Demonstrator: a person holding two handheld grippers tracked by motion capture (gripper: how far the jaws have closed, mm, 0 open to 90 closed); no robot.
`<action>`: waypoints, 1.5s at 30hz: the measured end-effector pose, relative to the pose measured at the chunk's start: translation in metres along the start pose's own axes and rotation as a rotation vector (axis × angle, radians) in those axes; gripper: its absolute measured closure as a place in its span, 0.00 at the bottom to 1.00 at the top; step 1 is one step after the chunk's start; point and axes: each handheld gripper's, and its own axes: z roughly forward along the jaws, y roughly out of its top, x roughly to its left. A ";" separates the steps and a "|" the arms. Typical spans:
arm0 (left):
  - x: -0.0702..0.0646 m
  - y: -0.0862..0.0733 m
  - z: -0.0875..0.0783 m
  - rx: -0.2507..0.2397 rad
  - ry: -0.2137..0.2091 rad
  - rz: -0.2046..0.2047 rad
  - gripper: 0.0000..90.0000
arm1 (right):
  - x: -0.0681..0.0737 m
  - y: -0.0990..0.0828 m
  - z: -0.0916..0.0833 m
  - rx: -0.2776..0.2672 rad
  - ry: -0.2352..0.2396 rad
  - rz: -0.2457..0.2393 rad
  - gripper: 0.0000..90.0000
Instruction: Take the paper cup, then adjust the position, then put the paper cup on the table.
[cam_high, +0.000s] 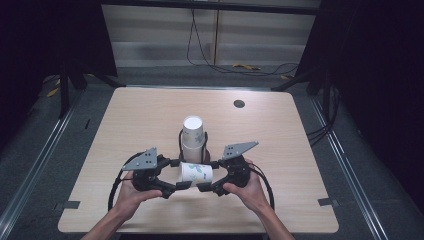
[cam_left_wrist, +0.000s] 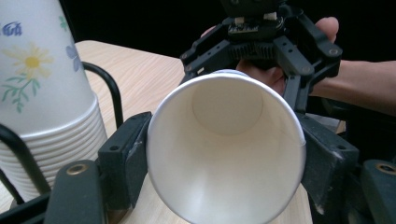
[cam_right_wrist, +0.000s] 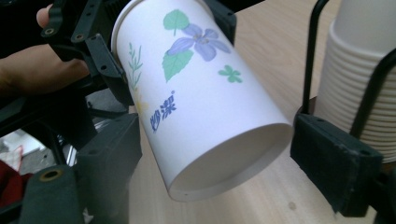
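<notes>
High view: left gripper (cam_high: 179, 174) grips paper cup (cam_high: 196, 172).

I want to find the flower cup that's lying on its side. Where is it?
In the high view, the paper cup lies sideways between the left gripper and the right gripper, just in front of the stack of cups.

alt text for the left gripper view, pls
A white paper cup lies on its side with its open mouth facing the camera, clamped at the rim between the left gripper's black jaws. Behind its base, a hand holds the right gripper; an upside-down stack of flowered cups stands in a black wire holder on the wooden table.
</notes>
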 end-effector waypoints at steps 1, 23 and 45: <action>0.001 0.000 -0.001 -0.001 0.006 -0.007 0.30 | -0.001 0.000 0.000 -0.004 -0.002 0.004 0.17; 0.008 0.001 -0.012 0.100 0.078 -0.041 0.30 | -0.004 -0.006 -0.015 -0.047 -0.075 0.021 0.16; 0.027 0.007 -0.048 0.143 0.152 -0.123 0.29 | -0.009 -0.009 -0.022 -0.076 -0.114 0.048 0.17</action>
